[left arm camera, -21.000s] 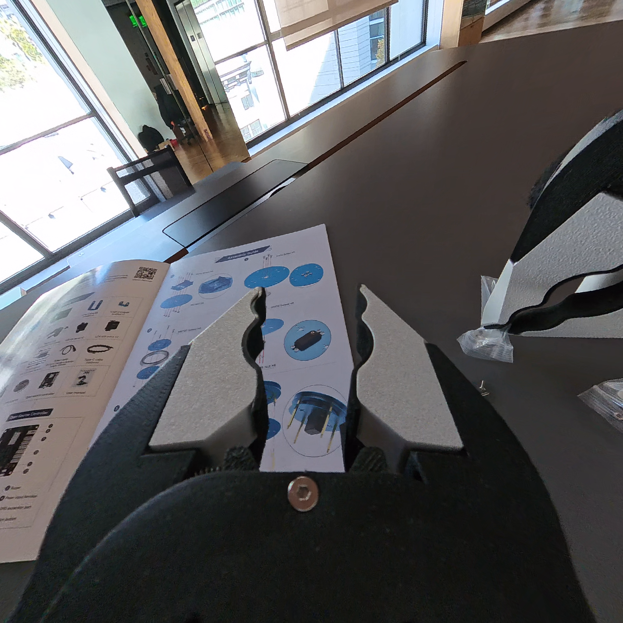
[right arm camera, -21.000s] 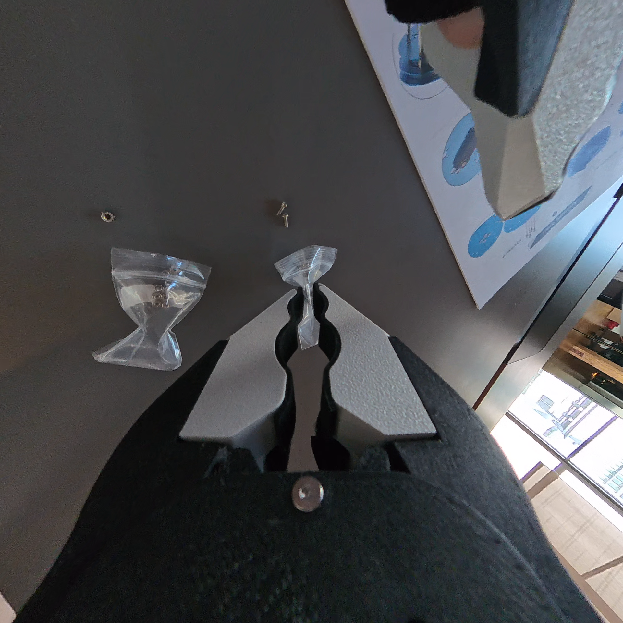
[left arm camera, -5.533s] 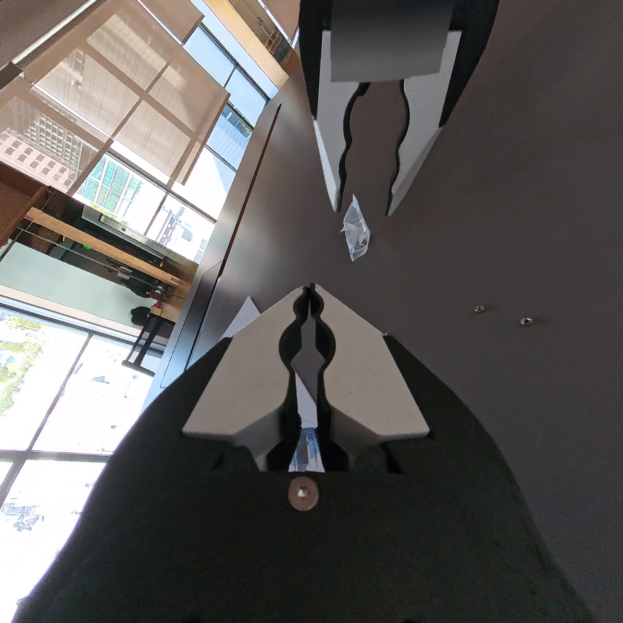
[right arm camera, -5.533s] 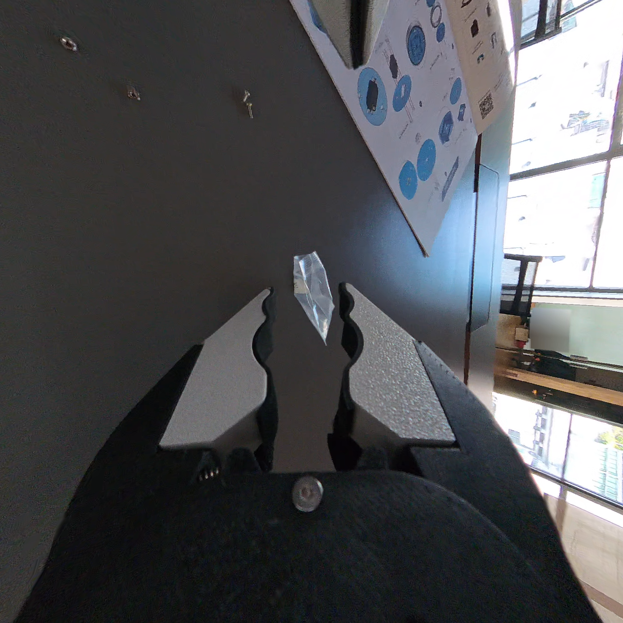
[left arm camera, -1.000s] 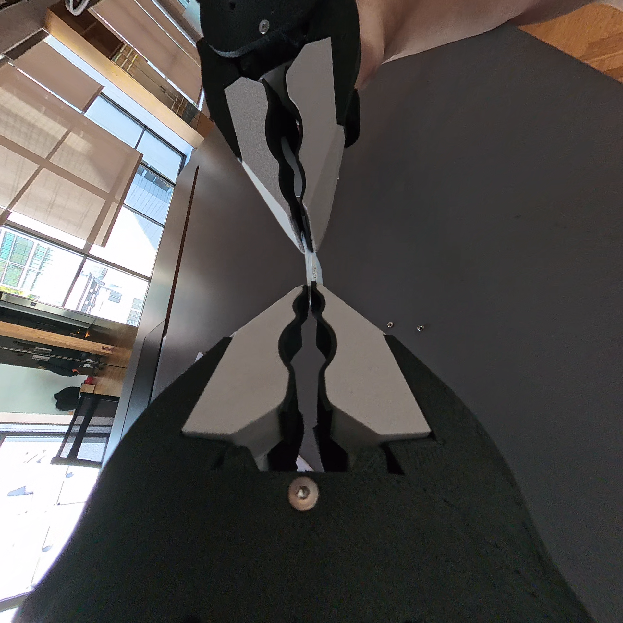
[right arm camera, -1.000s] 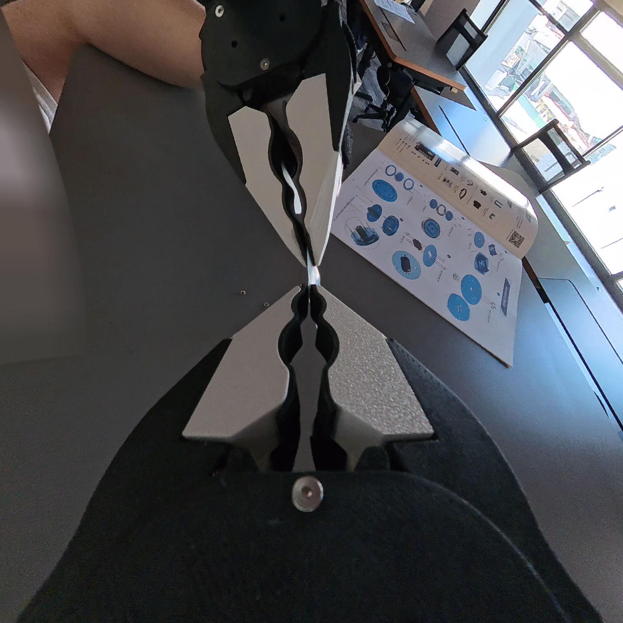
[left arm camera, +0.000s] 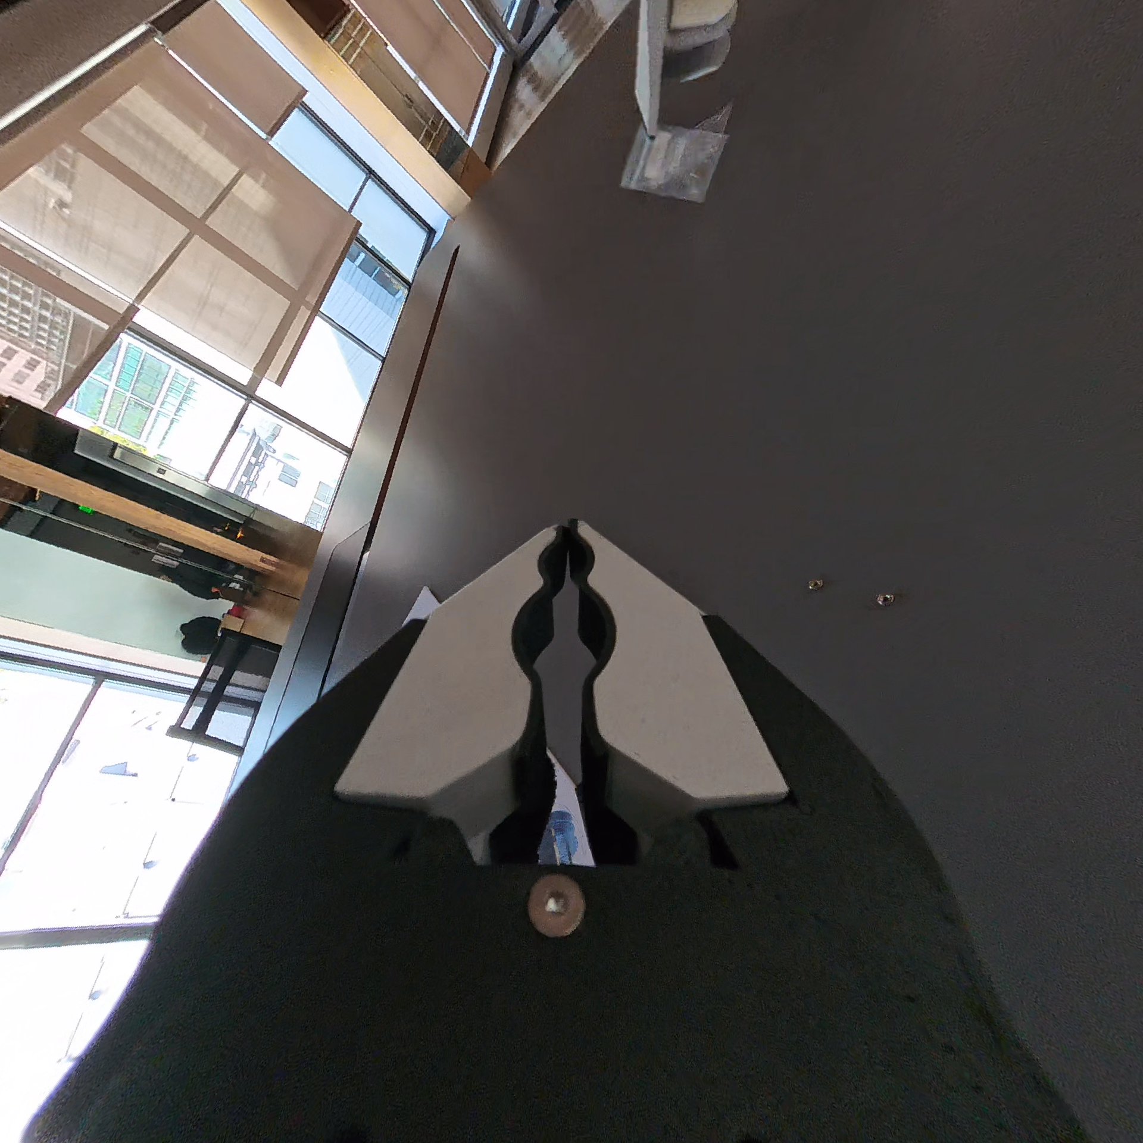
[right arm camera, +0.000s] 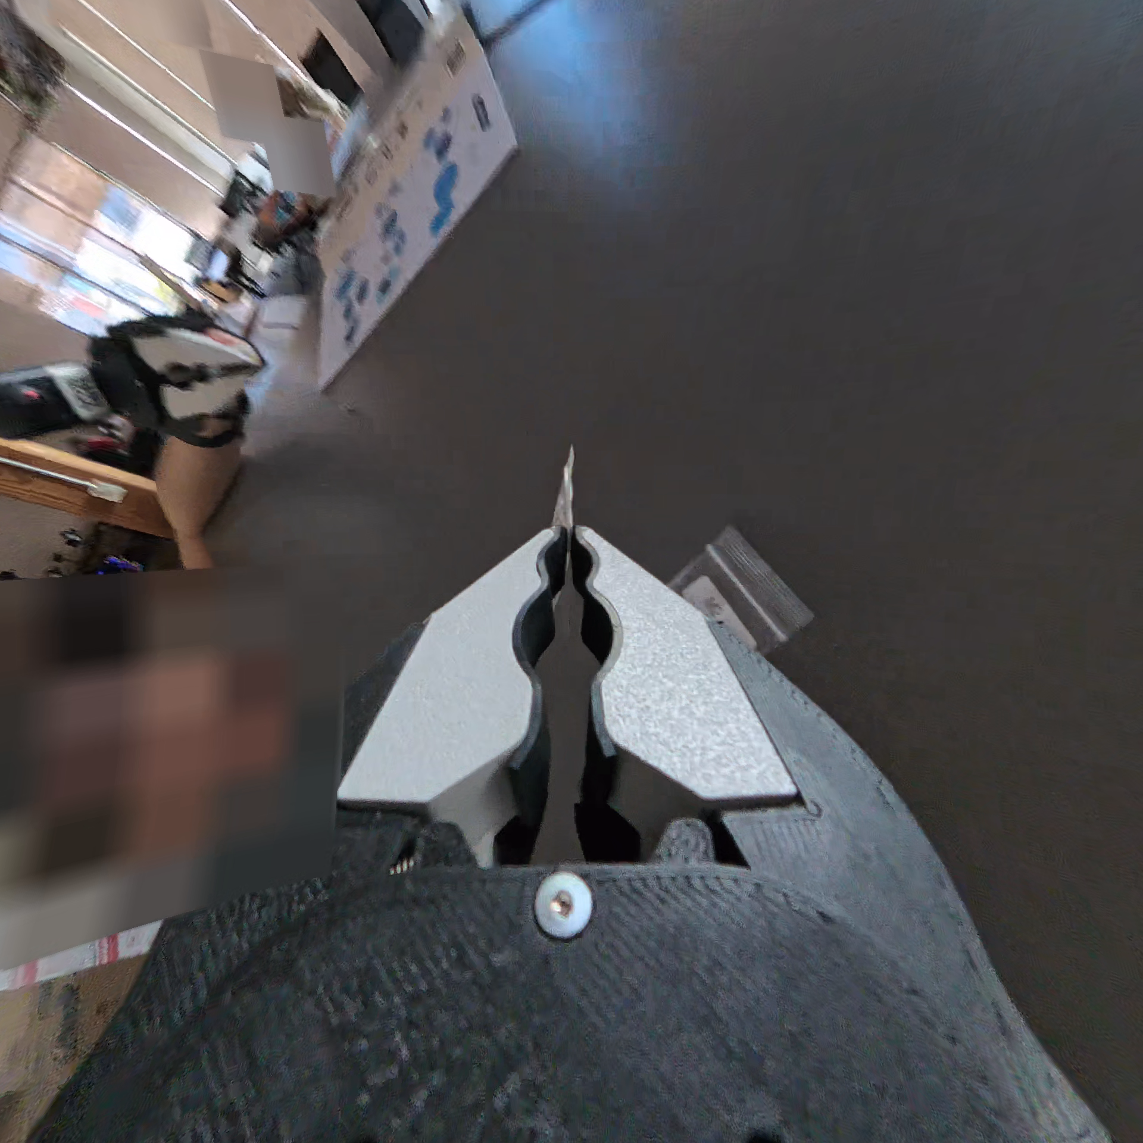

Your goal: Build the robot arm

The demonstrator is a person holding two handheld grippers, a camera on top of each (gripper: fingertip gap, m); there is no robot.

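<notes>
My right gripper (right arm camera: 569,529) is shut on a small clear plastic bag (right arm camera: 565,488), which sticks out edge-on past the tips above the dark table (right arm camera: 804,309). In the left wrist view the same bag (left arm camera: 674,164) hangs from the right gripper's tip (left arm camera: 650,124) at the top of the frame. My left gripper (left arm camera: 570,527) is shut, with nothing visible between its tips, and is well away from the bag. The left gripper also shows blurred at the far left of the right wrist view (right arm camera: 179,371).
Two small metal nuts (left arm camera: 815,584) (left arm camera: 884,599) lie on the table right of my left gripper. A white instruction sheet with blue pictures (right arm camera: 402,247) lies farther off. A blurred grey rectangular piece (right arm camera: 742,594) shows beside the right finger. Windows line the table's far side. Across from one pair of fingers to the other is roughly 35 cm.
One second ago both grippers pinched the bag tip to tip. Now they have drawn apart: the bag stays in the right gripper, and the left has come off it.
</notes>
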